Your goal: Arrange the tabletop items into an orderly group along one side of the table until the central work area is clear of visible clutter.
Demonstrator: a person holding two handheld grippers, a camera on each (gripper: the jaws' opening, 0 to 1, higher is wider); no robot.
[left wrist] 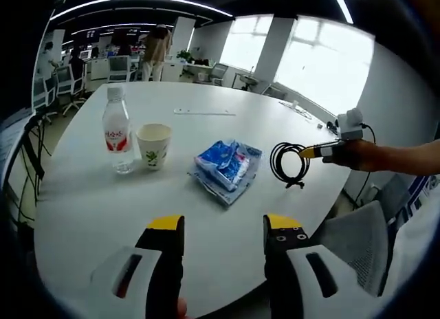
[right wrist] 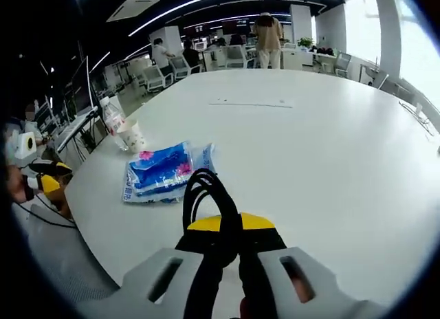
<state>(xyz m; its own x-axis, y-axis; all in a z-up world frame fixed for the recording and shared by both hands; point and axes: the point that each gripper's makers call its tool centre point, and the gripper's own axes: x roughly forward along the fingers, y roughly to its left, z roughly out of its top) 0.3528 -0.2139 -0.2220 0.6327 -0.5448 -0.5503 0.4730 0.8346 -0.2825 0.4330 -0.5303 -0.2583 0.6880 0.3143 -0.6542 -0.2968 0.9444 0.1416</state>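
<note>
office | open-plan | desks + swivel chairs | big windows

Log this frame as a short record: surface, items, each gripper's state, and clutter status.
surface: white table
items: water bottle beside paper cup; blue tissue pack near the middle
left gripper: open, empty, over the near edge
right gripper: shut on coiled black cable, held above the table
clutter: tissue pack not yet grouped with bottle and cup

Bright windows, office chairs, ceiling strip-lights
</note>
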